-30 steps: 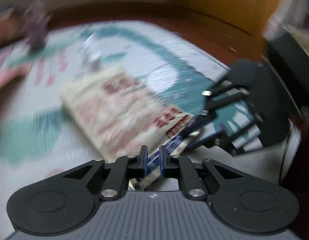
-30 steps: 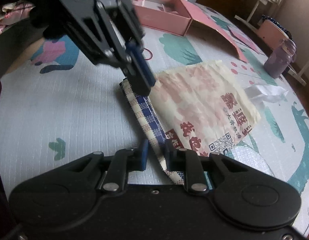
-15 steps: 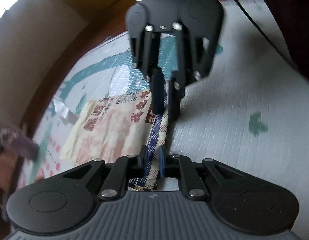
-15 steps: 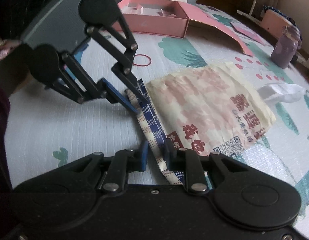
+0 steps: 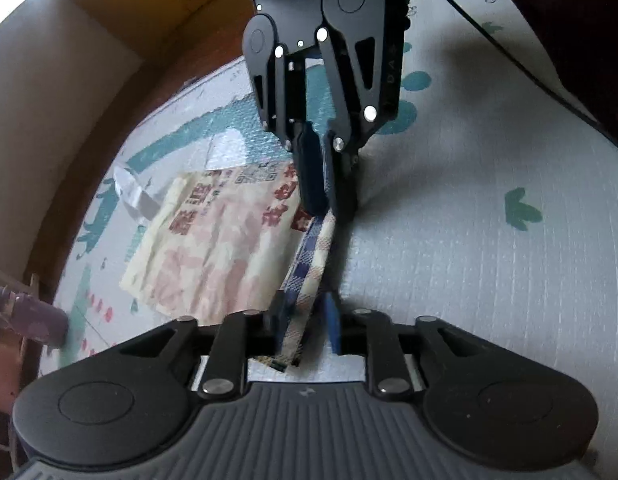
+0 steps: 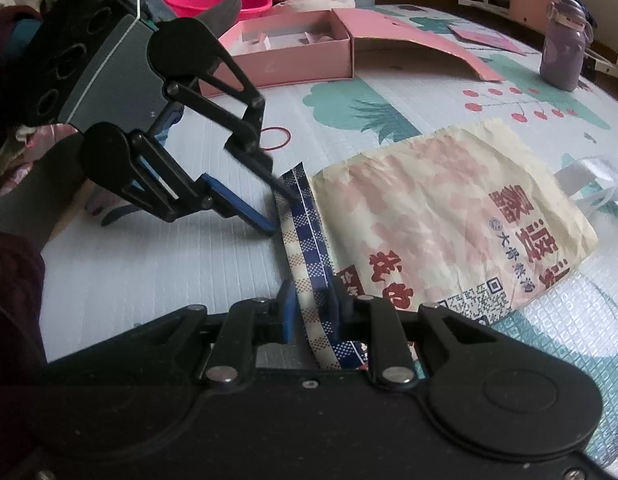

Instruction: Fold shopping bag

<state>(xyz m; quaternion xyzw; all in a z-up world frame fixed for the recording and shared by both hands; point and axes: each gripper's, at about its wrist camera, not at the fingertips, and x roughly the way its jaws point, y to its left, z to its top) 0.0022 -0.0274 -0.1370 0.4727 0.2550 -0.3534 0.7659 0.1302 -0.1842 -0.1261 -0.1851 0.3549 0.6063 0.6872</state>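
Observation:
The folded cream shopping bag (image 6: 445, 236) with red print lies flat on the play mat; it also shows in the left wrist view (image 5: 213, 244). Its blue checked handle strap (image 6: 309, 240) runs along the bag's near edge, also in the left wrist view (image 5: 309, 264). My left gripper (image 5: 305, 320) is open with the strap lying loose between its fingers; in the right wrist view (image 6: 279, 210) its fingers stand apart at the strap's far end. My right gripper (image 6: 311, 304) has its fingers either side of the strap with a gap; in the left wrist view (image 5: 327, 200) they look nearly closed.
A pink open box (image 6: 293, 52) and a pink bowl (image 6: 217, 0) stand at the far side of the mat (image 6: 149, 248). A purple bottle (image 6: 563, 56) stands far right. A red rubber band (image 6: 275, 138) and a white crumpled plastic piece (image 6: 593, 180) lie near the bag.
My left gripper has opened and let go of the strap, which now lies loose between its fingers. The right gripper stays at the strap's other end.

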